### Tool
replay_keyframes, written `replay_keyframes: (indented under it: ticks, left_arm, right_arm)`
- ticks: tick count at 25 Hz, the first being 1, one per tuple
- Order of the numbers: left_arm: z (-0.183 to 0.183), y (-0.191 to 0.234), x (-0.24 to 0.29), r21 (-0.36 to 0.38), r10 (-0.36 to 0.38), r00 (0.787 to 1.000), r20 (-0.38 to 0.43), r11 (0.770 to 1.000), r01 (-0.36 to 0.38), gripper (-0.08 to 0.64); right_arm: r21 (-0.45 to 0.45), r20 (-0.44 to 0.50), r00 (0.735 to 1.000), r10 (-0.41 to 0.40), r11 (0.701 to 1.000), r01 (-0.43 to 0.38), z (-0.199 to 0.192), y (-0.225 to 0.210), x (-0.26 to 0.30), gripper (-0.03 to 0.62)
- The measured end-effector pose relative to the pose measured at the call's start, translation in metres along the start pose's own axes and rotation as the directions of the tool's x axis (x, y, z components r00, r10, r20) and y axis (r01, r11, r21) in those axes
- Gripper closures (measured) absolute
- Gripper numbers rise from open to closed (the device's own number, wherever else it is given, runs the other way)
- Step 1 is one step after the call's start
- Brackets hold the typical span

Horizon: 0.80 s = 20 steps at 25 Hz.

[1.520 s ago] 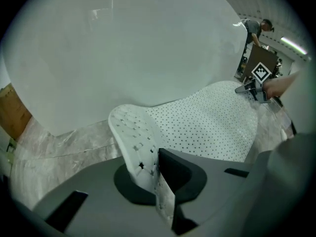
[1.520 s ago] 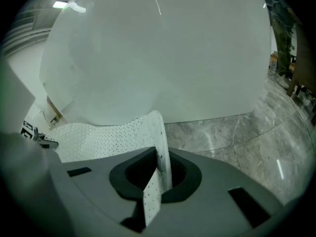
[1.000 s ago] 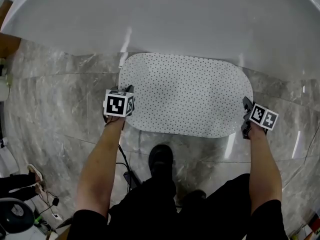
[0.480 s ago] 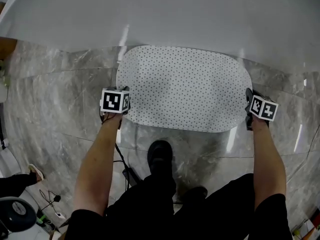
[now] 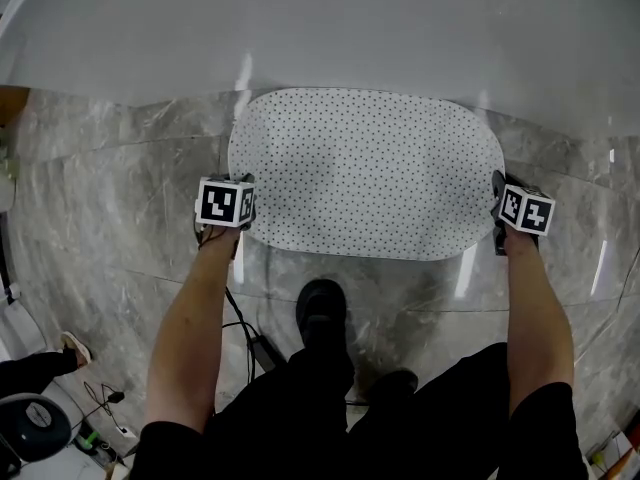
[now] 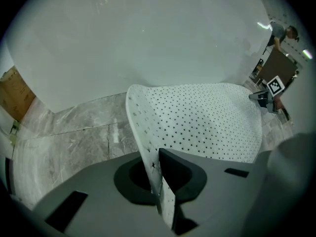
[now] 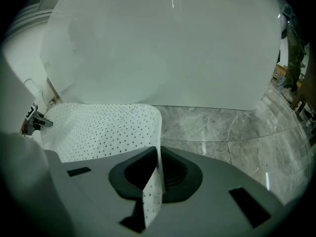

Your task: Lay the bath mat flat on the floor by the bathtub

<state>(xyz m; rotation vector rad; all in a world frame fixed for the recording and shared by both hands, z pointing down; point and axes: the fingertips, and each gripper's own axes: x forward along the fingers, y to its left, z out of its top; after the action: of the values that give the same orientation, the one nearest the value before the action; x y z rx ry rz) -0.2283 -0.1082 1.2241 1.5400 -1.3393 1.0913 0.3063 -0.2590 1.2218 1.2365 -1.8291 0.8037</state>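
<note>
The floor (image 5: pixel 120 198) is grey marble tile with pale veins. Along its far side runs the white wall of the bathtub (image 5: pixel 330 28), which fills the whole top of the head view. The bath mat (image 5: pixel 365 173) is white, with rounded corners and many small dark holes. It is spread on the floor in the middle of the scene, with its long far edge just beside the foot of the bathtub. Most of the mat lies flat, but its two short ends are raised a little, because each one is held.

The left gripper (image 5: pixel 246 206) is at the left end of the mat. In the left gripper view its jaws are closed on the mat's edge, which stands up thin between the two dark pads and curls away toward the tub. The right gripper (image 5: pixel 497 214) is at the right end. In the right gripper view the mat's edge also stands between the jaws, and the pads lie close against it on both sides. The two grippers are well apart, with the full length of the mat between them.

Near the person, a black shoe (image 5: pixel 322 313) stands on the tile just on the near side of the mat, not touching it. A dark cable (image 5: pixel 243 330) lies on the floor to the left of the shoe.
</note>
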Motion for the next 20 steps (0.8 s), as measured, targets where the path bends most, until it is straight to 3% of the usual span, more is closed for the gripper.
replay_keyframes:
  ticks: [7,9,11,14,16,20]
  left_arm:
    - [-0.011,0.002,0.006,-0.009,-0.021,1.000,-0.020,1.000,0.021,0.537]
    - [-0.014,-0.002,0.007,0.001,-0.036,0.999,-0.016,0.999,0.036,0.537]
    - [-0.017,0.000,0.008,0.012,-0.028,1.000,-0.013,1.000,0.028,0.521]
    - [-0.020,0.003,0.009,-0.013,-0.015,1.000,-0.014,1.000,0.015,0.410]
    - [-0.023,0.002,0.008,-0.030,0.000,1.000,-0.008,1.000,0.000,0.388]
    - [-0.027,0.004,0.006,0.018,0.079,0.997,-0.003,0.997,-0.079,0.375]
  right_arm:
    - [-0.031,-0.009,1.000,0.022,0.999,-0.022,-0.003,0.010,0.003,0.558]
    - [-0.010,-0.010,1.000,0.015,1.000,-0.016,-0.008,0.005,0.004,0.480]
    - [-0.003,-0.005,1.000,-0.014,1.000,0.014,-0.010,-0.003,0.004,0.456]
    - [-0.054,0.016,0.998,-0.065,0.996,0.066,-0.004,-0.007,-0.002,0.453]
    - [-0.110,0.042,0.996,-0.084,0.990,0.088,0.002,-0.004,-0.005,0.460]
    - [-0.205,0.091,0.991,-0.100,0.972,0.117,0.015,0.009,-0.011,0.465]
